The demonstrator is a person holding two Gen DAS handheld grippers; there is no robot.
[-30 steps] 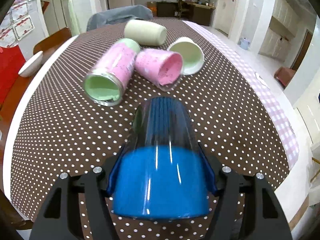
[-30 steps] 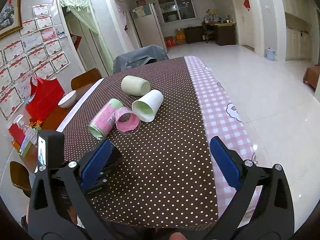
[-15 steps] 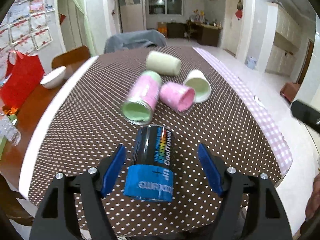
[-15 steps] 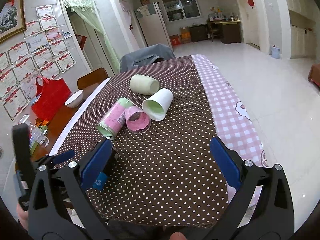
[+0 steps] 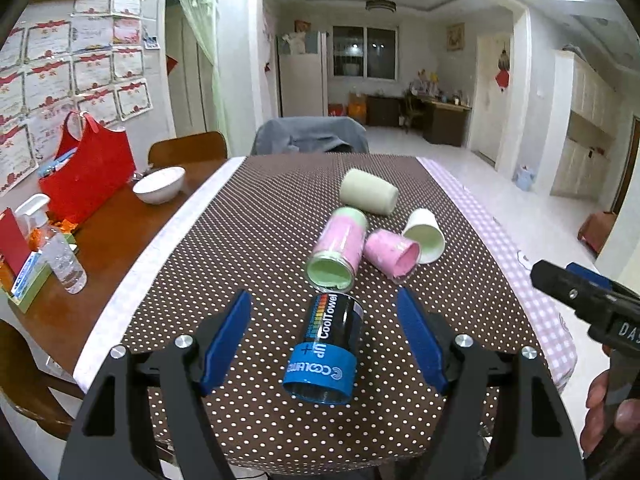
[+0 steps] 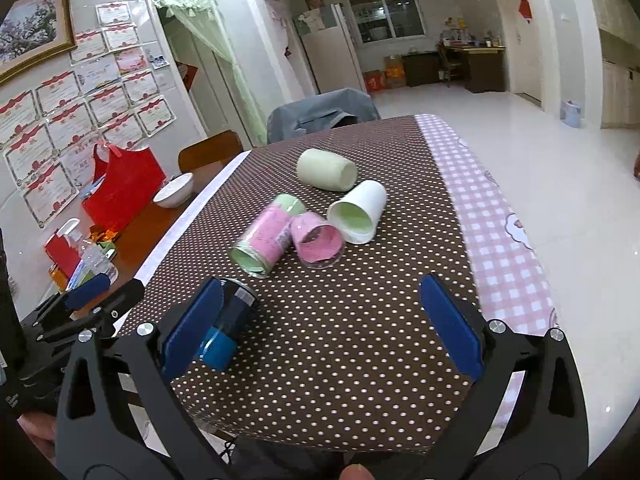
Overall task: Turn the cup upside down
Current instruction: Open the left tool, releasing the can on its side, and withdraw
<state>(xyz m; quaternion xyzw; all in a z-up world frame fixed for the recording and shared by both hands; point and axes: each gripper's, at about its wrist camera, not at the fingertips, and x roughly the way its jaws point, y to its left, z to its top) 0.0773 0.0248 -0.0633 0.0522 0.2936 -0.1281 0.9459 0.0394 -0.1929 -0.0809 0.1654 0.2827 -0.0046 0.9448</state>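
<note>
Left claw (image 5: 324, 338), now spread wide, has released the blue-and-black CoolTowel cup (image 5: 326, 350), which stands inverted at lower centre on the dotted counter (image 5: 248, 248); the flip looks done. Right claw (image 6: 320, 320) hovers wide, empty.

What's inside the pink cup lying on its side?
The pink cup shows only a pink inner wall with a dark patch deep inside; whether that is shadow or something in it is unclear.

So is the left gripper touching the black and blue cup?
Apart. In the left wrist view the left gripper is open, with dotted tablecloth showing between each blue pad and the black and blue cup.
</note>
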